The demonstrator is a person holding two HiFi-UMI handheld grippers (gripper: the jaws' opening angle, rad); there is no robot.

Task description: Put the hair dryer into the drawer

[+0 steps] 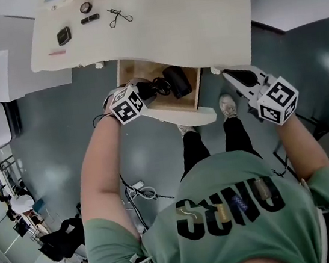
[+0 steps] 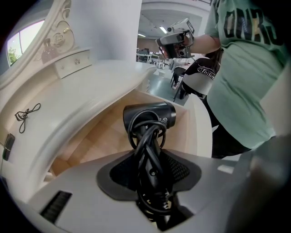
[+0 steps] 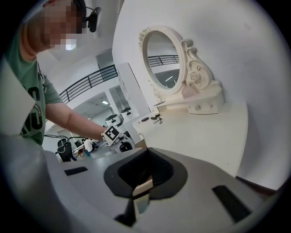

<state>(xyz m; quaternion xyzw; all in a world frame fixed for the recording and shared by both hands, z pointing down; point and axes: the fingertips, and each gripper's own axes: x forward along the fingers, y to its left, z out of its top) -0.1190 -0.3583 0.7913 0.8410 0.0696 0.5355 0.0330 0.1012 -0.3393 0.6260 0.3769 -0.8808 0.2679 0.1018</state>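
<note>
Currently: my left tongs (image 2: 152, 182) clamp the hair dryer (image 2: 149, 119) by its cord-wrapped handle, held low in the open drawer (image 2: 97, 139), frame centre, ready for release; right tongs (image 3: 142, 193) closed, empty, kept clear.

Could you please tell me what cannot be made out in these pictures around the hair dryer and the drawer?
- Head view: the handle of the hair dryer is covered by the left gripper.
- Left gripper view: whether the hair dryer rests on the floor of the drawer; its own body hides the underside.
- Head view: the small items on the vanity top are too small to name.
</note>
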